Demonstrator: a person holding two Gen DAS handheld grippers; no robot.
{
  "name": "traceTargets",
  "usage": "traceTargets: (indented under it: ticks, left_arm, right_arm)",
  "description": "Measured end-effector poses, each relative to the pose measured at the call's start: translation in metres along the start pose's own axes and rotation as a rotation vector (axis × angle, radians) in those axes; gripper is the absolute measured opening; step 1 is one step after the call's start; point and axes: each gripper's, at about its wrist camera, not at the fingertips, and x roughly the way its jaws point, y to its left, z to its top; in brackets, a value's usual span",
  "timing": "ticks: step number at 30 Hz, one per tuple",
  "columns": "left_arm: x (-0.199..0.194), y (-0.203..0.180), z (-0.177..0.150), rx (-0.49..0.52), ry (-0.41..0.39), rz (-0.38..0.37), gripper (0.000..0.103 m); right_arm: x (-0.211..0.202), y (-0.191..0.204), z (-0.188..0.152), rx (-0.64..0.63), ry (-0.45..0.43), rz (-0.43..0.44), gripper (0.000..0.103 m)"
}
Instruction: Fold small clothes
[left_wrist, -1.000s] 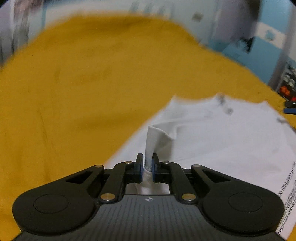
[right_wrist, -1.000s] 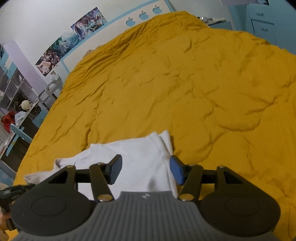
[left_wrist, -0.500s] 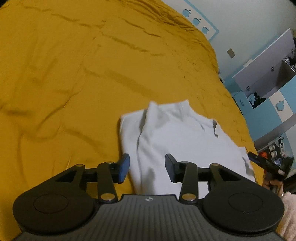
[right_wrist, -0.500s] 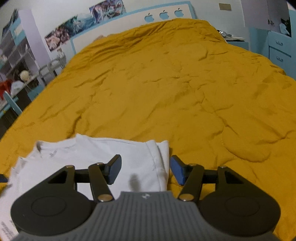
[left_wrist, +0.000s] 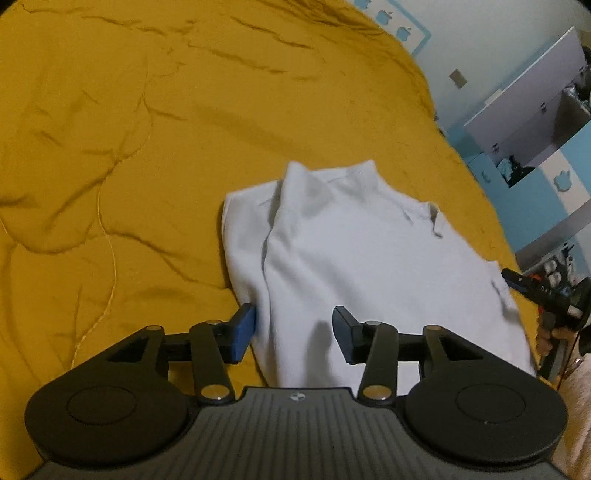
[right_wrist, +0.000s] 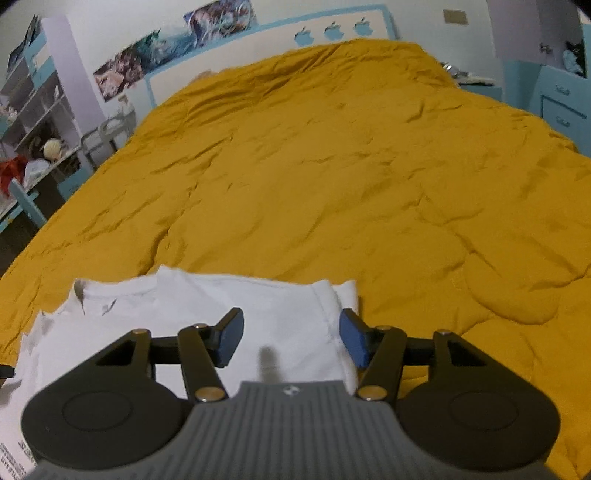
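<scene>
My left hand-held gripper (left_wrist: 293, 334) hangs over the white shirt (left_wrist: 354, 266), which lies on the yellow bedspread (left_wrist: 147, 147) ahead of and beneath both my tools. Its jaws have just been opening and now stand apart, gripping nothing: the near left edge of the shirt lies below the gap, with one blue pad just beside the folded edge, but neither pad presses on cloth. A flap of the shirt is already turned over along that left side, making a long crease that runs away from me towards the collar.

My right hand-held gripper (right_wrist: 291, 341) is over the opposite end of the shirt. Its jaws have just been closing a little, yet they are plainly parted, and the cloth under them lies flat and ungripped; the side hem runs just inside its right-hand pad. Seen from the left tool, that gripper shows at the far right, beyond the shirt's edge.

I judge that one side fold is laid down and released, and I am between grasps. The next move, as I see it, calls for lowering the right tool onto the hem beneath it, pinching only the top layers, then carrying that side across towards the crease without dragging the whole shirt over the soft, wrinkled bedspread.
</scene>
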Motion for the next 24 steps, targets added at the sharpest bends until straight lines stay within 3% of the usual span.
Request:
traceTargets:
  ticks: [1,2,3,4,8,10,12,13,15,16,17,18,19,21,22,24]
  left_arm:
    - [-0.001,-0.001,0.0,0.003,-0.006,0.006,0.048]
    - [-0.004,-0.003,-0.002,0.008,-0.015,0.02,0.034]
    - [-0.007,-0.004,-0.003,0.018,-0.028,0.04,0.018]
    - [-0.012,-0.006,-0.004,0.028,-0.04,0.054,0.012]
    - [-0.032,-0.012,-0.009,0.016,-0.094,0.056,0.01]
    - [-0.033,-0.014,-0.011,-0.002,-0.101,0.083,0.007]
    - [-0.029,-0.014,-0.015,0.029,-0.095,0.157,0.003]
    - [-0.026,-0.009,-0.016,0.021,-0.079,0.17,0.003]
    - [-0.022,0.005,-0.019,-0.058,-0.054,0.115,0.003]
    - [-0.026,0.009,-0.021,-0.082,-0.06,0.093,0.004]
    - [-0.032,0.011,-0.023,-0.089,-0.072,0.071,0.005]
    - [-0.04,0.011,-0.026,-0.093,-0.091,0.044,0.01]
    - [-0.048,0.012,-0.029,-0.105,-0.093,-0.003,0.016]
    - [-0.061,0.013,-0.04,-0.145,-0.089,-0.077,0.044]
    - [-0.068,0.012,-0.046,-0.147,-0.089,-0.085,0.048]
    - [-0.081,0.006,-0.061,-0.112,-0.104,-0.029,0.049]
  right_arm:
    - [0.002,0.001,0.0,-0.014,0.012,-0.003,0.018]
    - [0.003,0.002,0.0,-0.024,0.02,-0.008,0.004]
    - [0.003,0.003,0.0,-0.03,0.015,-0.011,0.004]
    - [0.001,0.003,0.0,-0.033,-0.002,-0.017,0.003]
    - [-0.008,0.007,0.007,-0.023,-0.095,-0.011,0.001]
    - [0.001,0.008,0.01,-0.026,-0.084,-0.033,0.0]
    - [0.019,0.007,0.007,-0.04,-0.034,-0.096,0.0]
    - [0.028,0.005,0.003,-0.057,-0.001,-0.127,0.0]
    - [0.028,0.001,-0.002,-0.037,0.0,-0.124,0.0]
    - [0.018,-0.002,-0.003,0.006,-0.028,-0.111,0.008]
    - [0.005,-0.007,-0.004,0.065,-0.048,-0.072,0.03]
    - [-0.009,-0.012,-0.007,0.106,-0.062,-0.026,0.039]
    - [-0.024,-0.015,-0.011,0.124,-0.067,0.011,0.039]
    - [-0.053,-0.016,-0.021,0.095,-0.064,0.053,0.039]
    - [-0.067,-0.017,-0.028,0.077,-0.06,0.074,0.039]
    - [-0.093,-0.021,-0.045,0.066,-0.031,0.112,0.04]
